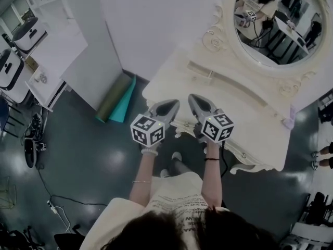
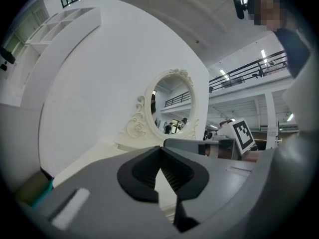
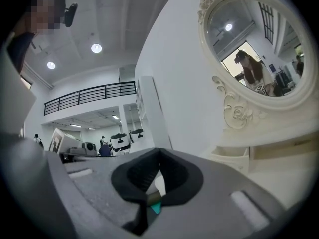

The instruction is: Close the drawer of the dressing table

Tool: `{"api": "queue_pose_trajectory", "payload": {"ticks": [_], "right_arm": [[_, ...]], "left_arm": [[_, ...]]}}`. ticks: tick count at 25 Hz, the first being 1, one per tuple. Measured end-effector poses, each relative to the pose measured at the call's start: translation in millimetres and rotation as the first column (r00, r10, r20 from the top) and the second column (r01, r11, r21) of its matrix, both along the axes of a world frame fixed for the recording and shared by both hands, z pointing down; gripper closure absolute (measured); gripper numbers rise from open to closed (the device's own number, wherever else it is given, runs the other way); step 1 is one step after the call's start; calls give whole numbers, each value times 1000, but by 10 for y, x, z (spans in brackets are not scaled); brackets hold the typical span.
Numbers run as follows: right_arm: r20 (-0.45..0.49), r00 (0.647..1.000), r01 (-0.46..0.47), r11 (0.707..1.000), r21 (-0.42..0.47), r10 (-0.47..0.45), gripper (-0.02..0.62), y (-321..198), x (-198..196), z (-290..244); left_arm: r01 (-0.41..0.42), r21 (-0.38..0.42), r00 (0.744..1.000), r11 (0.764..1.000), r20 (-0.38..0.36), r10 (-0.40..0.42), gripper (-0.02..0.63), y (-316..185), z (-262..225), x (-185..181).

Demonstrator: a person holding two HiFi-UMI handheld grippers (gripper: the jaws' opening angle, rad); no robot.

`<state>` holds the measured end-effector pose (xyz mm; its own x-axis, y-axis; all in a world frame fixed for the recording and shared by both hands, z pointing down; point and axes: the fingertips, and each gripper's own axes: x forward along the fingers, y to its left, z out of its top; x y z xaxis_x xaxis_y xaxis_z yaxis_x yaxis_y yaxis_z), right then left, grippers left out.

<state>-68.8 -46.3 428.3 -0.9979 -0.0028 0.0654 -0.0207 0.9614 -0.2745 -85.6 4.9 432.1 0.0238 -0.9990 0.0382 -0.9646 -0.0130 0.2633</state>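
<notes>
The cream dressing table (image 1: 250, 113) with its oval mirror (image 1: 276, 20) stands at the upper right of the head view. My left gripper (image 1: 169, 107) and right gripper (image 1: 196, 100) hover side by side over the table's front left edge, both pointing level at it. In the left gripper view the left gripper (image 2: 159, 151) has its jaw tips together with nothing between them. The right gripper (image 3: 159, 153) is also shut and empty. Under the mirror, a small drawer (image 3: 232, 158) in the low shelf stands pulled out. I cannot see the table's front drawer.
A white partition panel (image 1: 88, 51) stands left of the table, with rolled green and teal mats (image 1: 117, 100) at its foot. White shelving (image 1: 31, 72) and floor cables (image 1: 57, 207) lie at the left. Another person's feet (image 1: 322, 155) show at the right edge.
</notes>
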Motion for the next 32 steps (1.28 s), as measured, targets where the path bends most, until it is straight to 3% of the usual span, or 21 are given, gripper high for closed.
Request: {"api": "queue_pose_trajectory", "payload": {"ticks": [14, 32], "right_arm": [[-30, 1000, -1, 1000, -22, 1, 592, -534, -332, 105], [-79, 997, -9, 992, -123, -1, 592, -1111, -488, 497]], "left_arm": [[-11, -5, 1000, 1000, -13, 11, 601, -580, 9, -397], [-35, -111, 997, 993, -68, 28, 601, -1162, 429, -506]]}}
